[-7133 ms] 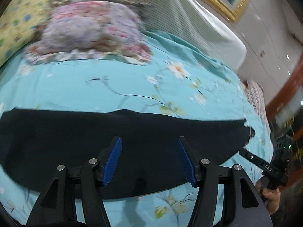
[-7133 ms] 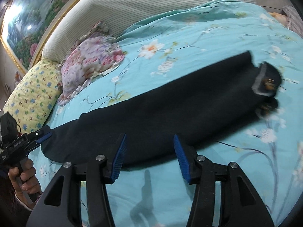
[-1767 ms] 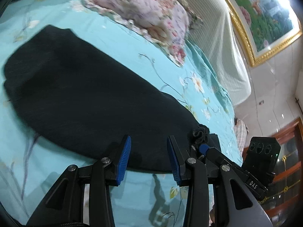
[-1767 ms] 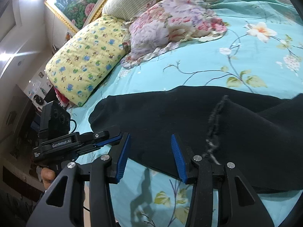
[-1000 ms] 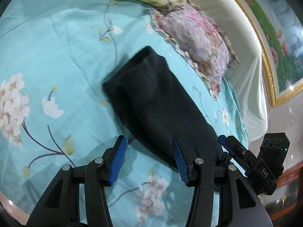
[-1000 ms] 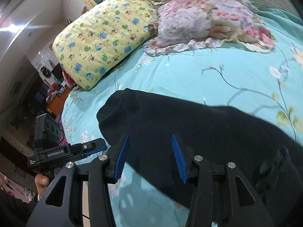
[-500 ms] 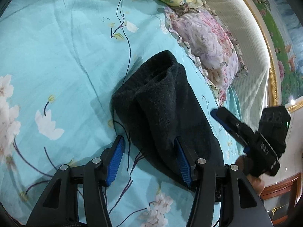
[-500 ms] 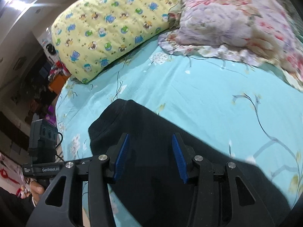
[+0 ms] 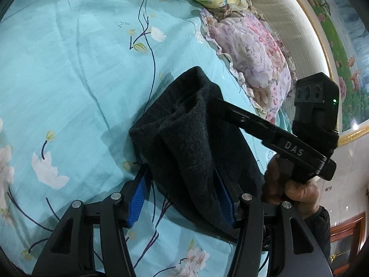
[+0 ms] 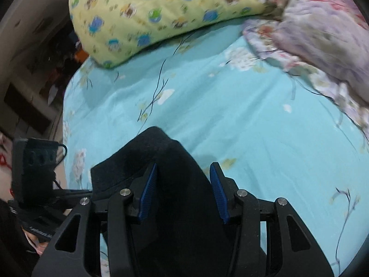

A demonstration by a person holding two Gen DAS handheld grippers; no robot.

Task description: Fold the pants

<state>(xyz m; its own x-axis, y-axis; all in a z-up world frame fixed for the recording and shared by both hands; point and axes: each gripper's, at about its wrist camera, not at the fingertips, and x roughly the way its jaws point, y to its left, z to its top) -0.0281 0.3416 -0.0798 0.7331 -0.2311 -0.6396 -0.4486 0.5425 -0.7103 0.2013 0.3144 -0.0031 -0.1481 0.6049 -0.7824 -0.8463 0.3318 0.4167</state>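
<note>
— So, what is taking up most of the view?
— A turquoise flowered bedspread [image 9: 69, 69] is covering the bed, with a yellow pillow [image 10: 161, 11] and a pink floral pillow [image 9: 253, 55] lying side by side at its head.
— And where are the pants sitting?
— The black pants [image 9: 191, 138] are lying bunched and folded over on the bedspread, near the bed's edge, with an open end facing the pillows.
— What is the left gripper [image 9: 182, 194] doing?
— Its jaws have just been opening; the pants' near end is lying between the blue pads, which are standing apart from the cloth.
— And the right gripper [image 10: 182, 194]?
— It is hovering over the pants with its fingers spread, clamping nothing, and a hand [image 9: 293, 187] is holding its handle.
</note>
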